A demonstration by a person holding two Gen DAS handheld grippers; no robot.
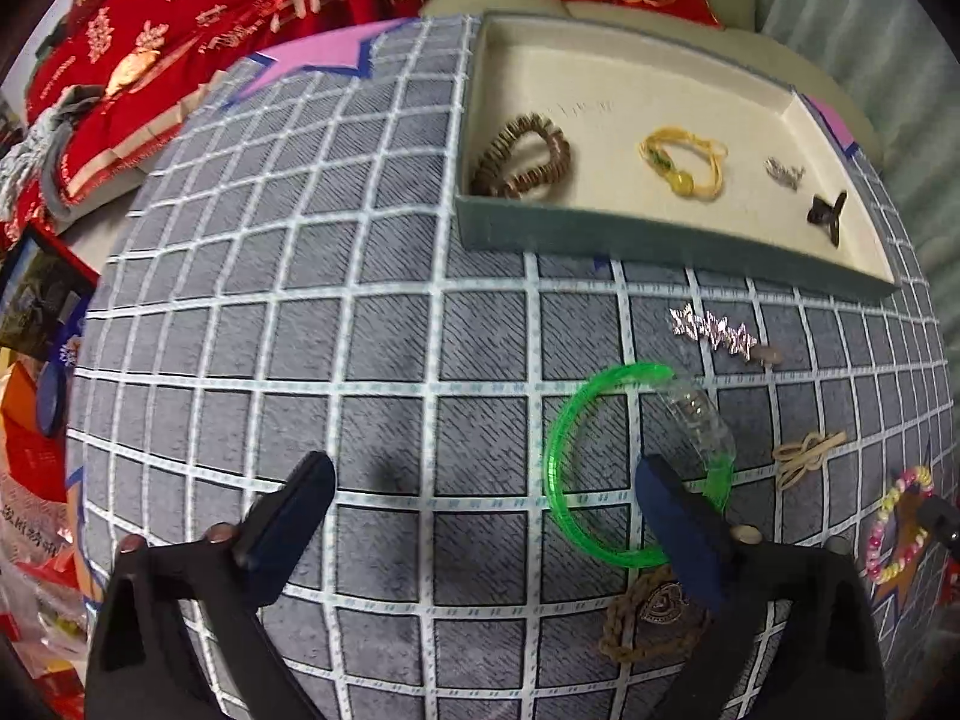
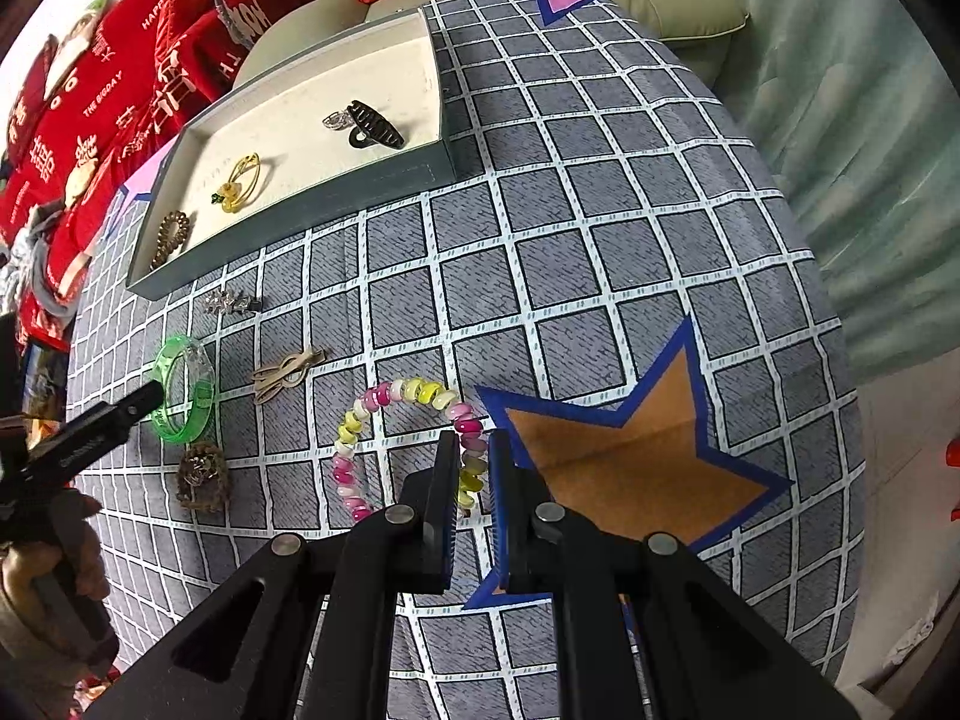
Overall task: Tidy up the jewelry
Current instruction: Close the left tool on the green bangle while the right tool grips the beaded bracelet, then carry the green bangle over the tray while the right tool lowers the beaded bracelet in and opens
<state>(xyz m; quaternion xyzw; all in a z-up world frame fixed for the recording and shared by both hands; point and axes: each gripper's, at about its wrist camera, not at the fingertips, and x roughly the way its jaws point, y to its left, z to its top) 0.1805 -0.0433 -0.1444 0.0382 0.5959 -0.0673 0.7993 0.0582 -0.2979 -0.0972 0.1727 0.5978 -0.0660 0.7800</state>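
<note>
My left gripper [image 1: 485, 465] stands open wide over the checked cloth. Its right finger is inside a green and clear bangle [image 1: 561, 468], and the bangle's left arc lies between the jaws, untouched. My right gripper [image 2: 474, 441] is shut on a pink and yellow beaded bracelet [image 2: 360, 450], gripping its right side low over the cloth. The grey tray [image 1: 600, 234] with a cream floor holds a brown bead bracelet [image 1: 522, 159], a yellow cord bracelet [image 1: 684, 165], a silver piece [image 1: 783, 171] and a dark hair claw [image 1: 828, 213].
Loose on the cloth lie a sparkly silver clip [image 1: 714, 333], a tan clip [image 1: 807, 456] and a brown cord with a heart pendant [image 1: 654, 612]. An orange star patch [image 2: 630, 456] is right of the right gripper. Red cushions [image 1: 150, 60] lie beyond the table's far left edge.
</note>
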